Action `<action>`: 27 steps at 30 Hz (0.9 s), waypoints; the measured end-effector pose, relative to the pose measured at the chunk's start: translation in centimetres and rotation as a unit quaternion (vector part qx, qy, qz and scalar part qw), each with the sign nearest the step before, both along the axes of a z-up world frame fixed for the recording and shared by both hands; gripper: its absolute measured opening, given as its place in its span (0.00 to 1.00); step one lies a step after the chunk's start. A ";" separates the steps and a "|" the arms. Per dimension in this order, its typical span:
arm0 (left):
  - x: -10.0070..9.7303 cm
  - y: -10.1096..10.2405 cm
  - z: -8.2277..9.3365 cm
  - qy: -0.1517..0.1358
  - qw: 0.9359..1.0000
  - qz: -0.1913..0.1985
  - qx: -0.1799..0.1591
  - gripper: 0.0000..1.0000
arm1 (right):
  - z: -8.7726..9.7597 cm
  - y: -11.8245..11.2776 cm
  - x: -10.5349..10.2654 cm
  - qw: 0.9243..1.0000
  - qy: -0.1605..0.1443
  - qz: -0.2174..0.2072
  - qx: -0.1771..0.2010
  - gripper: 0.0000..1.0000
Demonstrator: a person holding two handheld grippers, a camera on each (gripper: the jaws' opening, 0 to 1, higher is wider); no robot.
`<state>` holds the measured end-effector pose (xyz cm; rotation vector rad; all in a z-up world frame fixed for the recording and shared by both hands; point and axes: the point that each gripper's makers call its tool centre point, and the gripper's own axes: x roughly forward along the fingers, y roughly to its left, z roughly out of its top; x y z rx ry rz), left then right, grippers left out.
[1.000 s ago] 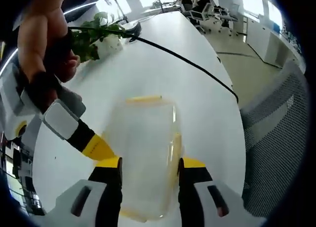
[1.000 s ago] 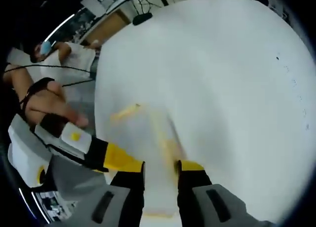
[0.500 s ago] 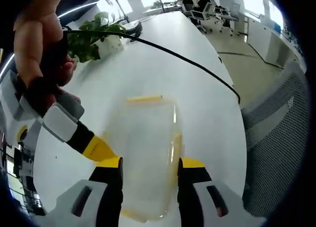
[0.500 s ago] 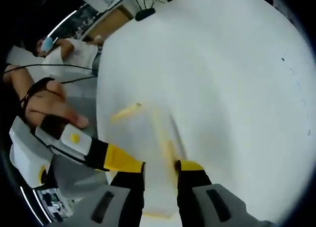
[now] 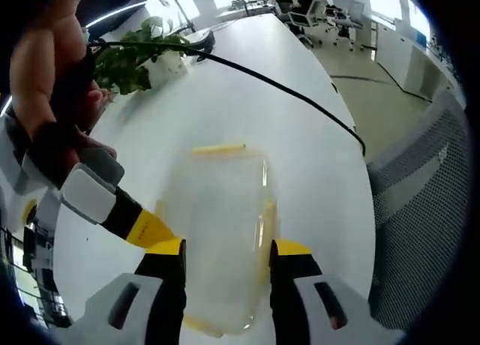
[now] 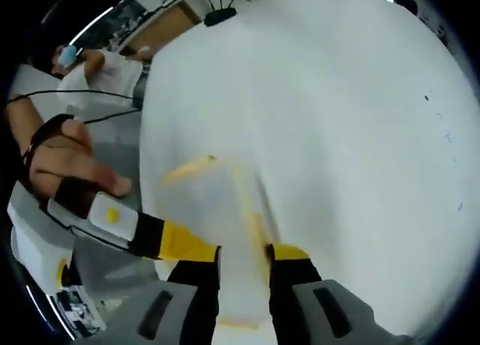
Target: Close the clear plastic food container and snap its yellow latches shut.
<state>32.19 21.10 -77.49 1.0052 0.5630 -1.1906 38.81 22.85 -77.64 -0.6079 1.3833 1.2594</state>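
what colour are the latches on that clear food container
Yellow latches on the container; clearest in the left gripper view.

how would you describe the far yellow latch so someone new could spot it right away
Start with the long white table in the left gripper view, then find the clear plastic food container sitting between the left gripper jaws. The latch is the thin yellow bar across the container's far end, toward the black cable. The other yellow latch runs lengthwise down the container's side instead.

Black gripper [image 5: 227, 274] jaws, yellow tips, grey housings
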 end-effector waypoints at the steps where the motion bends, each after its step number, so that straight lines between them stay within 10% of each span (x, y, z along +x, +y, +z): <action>1: -0.1 0.0 0.0 -0.002 1.000 0.001 0.003 0.43 | 0.0 0.0 0.0 1.000 -0.002 0.003 0.003 0.23; 27: -0.3 0.0 1.8 0.067 0.997 -0.001 -0.036 0.59 | 1.6 -1.8 -0.7 0.994 -0.089 0.029 0.052 0.30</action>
